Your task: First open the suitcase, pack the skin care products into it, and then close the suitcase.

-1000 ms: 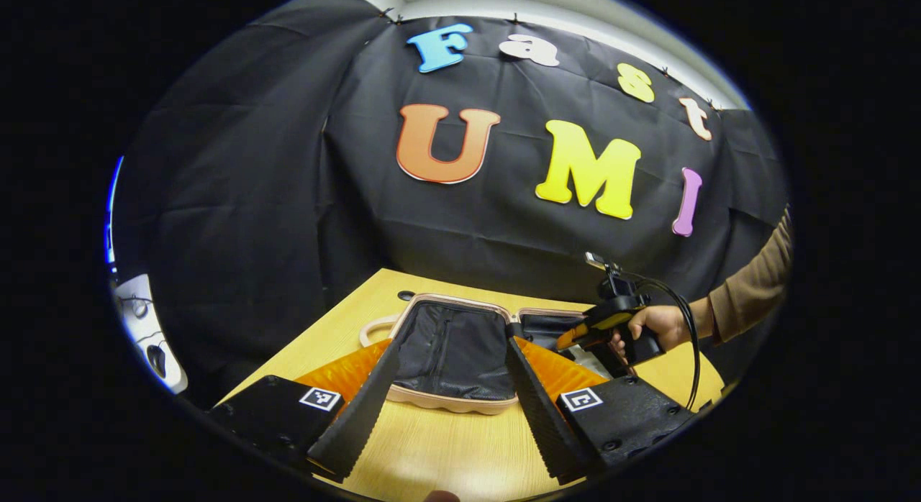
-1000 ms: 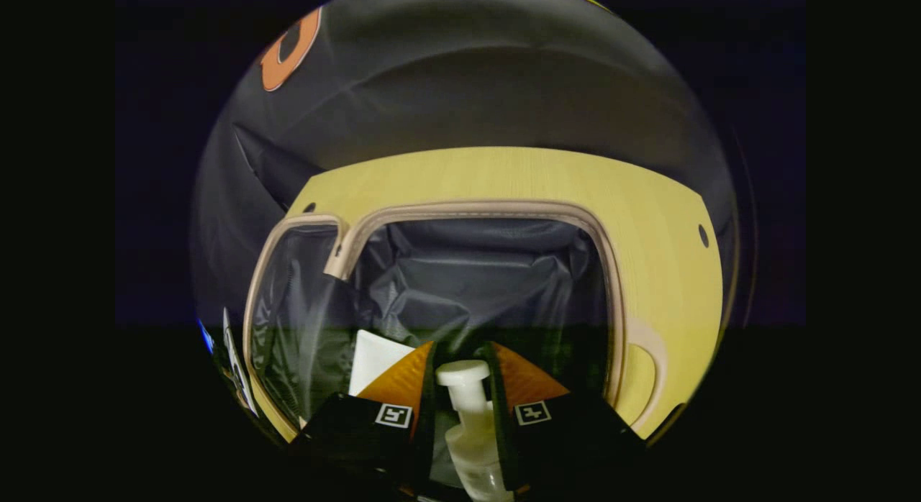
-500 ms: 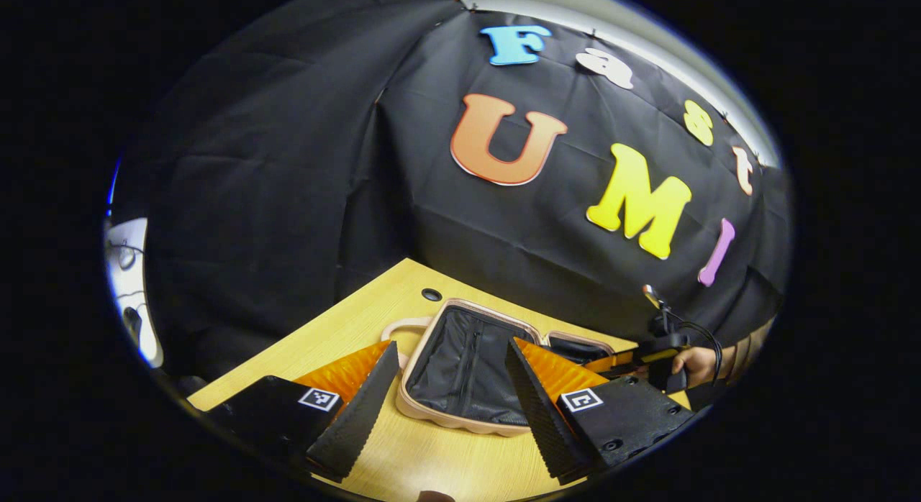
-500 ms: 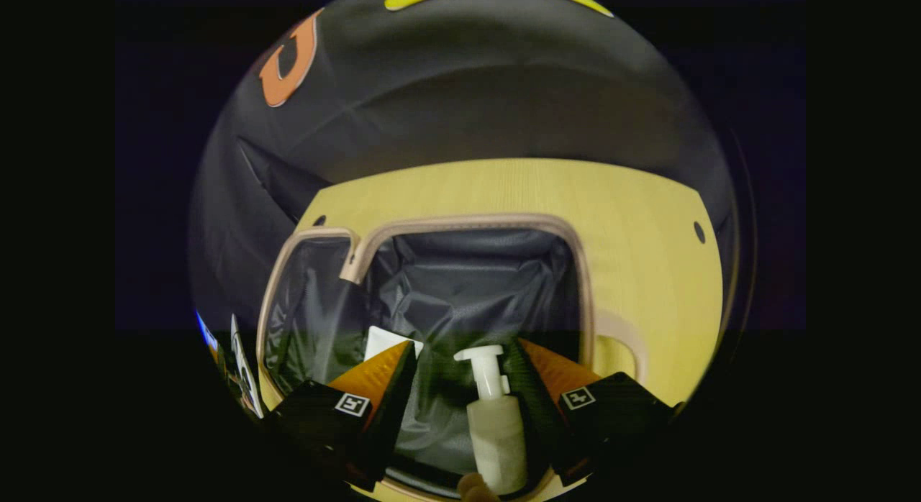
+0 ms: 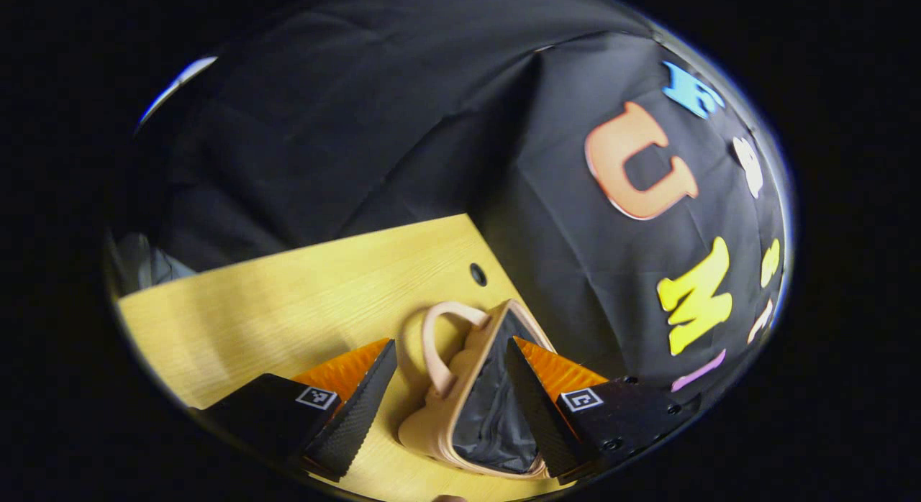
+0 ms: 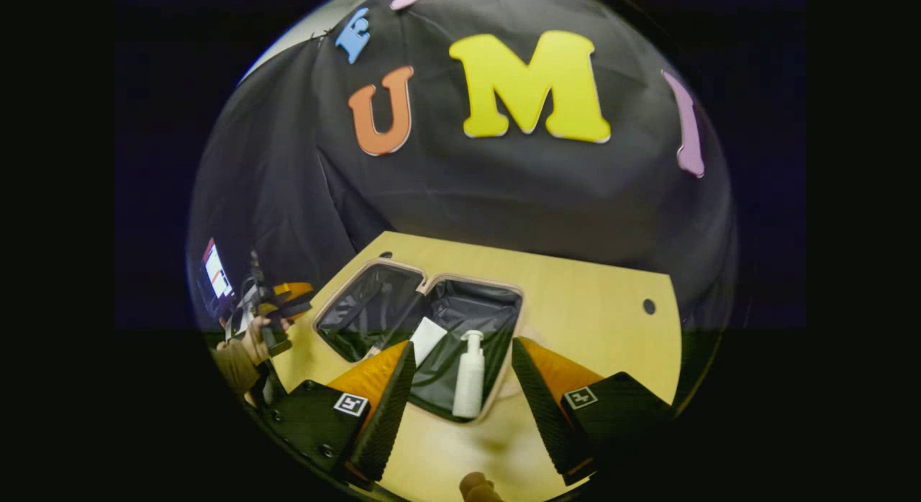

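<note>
Two grippers were held spread above a wooden table [image 6: 590, 300].
Bare wood was seen beside the open suitcase [image 6: 471, 285]; left gripper [image 5: 450, 387], right gripper [image 6: 460, 394] gripped nothing.

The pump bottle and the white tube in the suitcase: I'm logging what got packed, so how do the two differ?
The pump bottle is translucent white and round-bodied, with a pump head on top; the white tube is opaque, flat and plain. The pump bottle lies lengthwise near the near rim of the suitcase; the white tube lies slanted, farther in, beside the hinge. Both rest inside the same half, on its dark lining.
</note>
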{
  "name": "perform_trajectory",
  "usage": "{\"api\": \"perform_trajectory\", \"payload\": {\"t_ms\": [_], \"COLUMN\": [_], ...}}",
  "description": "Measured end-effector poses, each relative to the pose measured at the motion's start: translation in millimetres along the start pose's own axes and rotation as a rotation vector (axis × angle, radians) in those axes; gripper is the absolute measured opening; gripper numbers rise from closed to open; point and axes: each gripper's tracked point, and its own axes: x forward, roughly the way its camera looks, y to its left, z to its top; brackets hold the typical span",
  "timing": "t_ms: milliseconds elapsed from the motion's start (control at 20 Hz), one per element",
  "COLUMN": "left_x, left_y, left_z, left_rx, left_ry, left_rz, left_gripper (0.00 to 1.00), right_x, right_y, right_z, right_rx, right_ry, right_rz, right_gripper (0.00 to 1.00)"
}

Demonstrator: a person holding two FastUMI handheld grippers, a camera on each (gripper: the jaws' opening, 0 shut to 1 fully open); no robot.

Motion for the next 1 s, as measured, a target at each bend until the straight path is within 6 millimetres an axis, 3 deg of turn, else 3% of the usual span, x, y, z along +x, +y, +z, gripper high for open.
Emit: {"api": "perform_trajectory", "payload": {"t_ms": [100,150,250,300,350,400,450,500,550,600,700,800,850,900,1000], "left_x": [15,26,43,45,51,54,55,58,57,55,51,42,37,34,26], "left_y": [8,10,17,15,14,14,10,14,12,10,9,0,-11,-23,-61], "left_z": [-4,-12,-22,-20,-21,-22,-23,-24,-25,-23,-23,-18,-11,-4,8], "left_rx": [-0.087,-0.122,-0.184,-0.215,-0.24,-0.255,-0.271,-0.271,-0.282,-0.273,-0.218,-0.073,0.007,0.081,0.18], "left_ry": [0.039,0.066,0.098,0.103,0.099,0.097,0.097,0.096,0.093,0.085,0.082,0.079,0.06,0.041,0.017], "left_rz": [-0.022,-0.023,-0.015,-0.027,-0.024,-0.024,-0.039,-0.019,-0.016,-0.017,0.016,0.061,0.063,0.061,0.049], "left_gripper": [0.96,0.91,0.9,0.84,0.7,0.36,0.27,0.07,0.12,0.1,0.07,0.12,0.11,0.03,0.03], "right_x": [-53,-76,-115,-131,-144,-154,-164,-174,-182,-189,-195,-202,-206,-209,-212], "right_y": [-9,-15,-24,-26,-28,-32,-36,-41,-44,-47,-55,-70,-76,-81,-92], "right_z": [-1,-3,-8,-10,-10,-10,-9,-9,-9,-12,-17,-19,-19,-21,-23], "right_rx": [0.008,0.013,0.044,0.064,0.078,0.093,0.103,0.111,0.128,0.15,0.189,0.211,0.216,0.219,0.226], "right_ry": [-0.045,-0.057,-0.079,-0.093,-0.111,-0.131,-0.146,-0.164,-0.182,-0.19,-0.202,-0.223,-0.235,-0.244,-0.253], "right_rz": [-0.048,-0.08,-0.142,-0.164,-0.185,-0.207,-0.23,-0.256,-0.271,-0.287,-0.298,-0.325,-0.33,-0.334,-0.326], "right_gripper": [0.8,0.75,0.8,0.8,0.75,0.8,0.8,0.8,0.8,0.75,0.8,0.8,0.8,0.8,0.75]}}
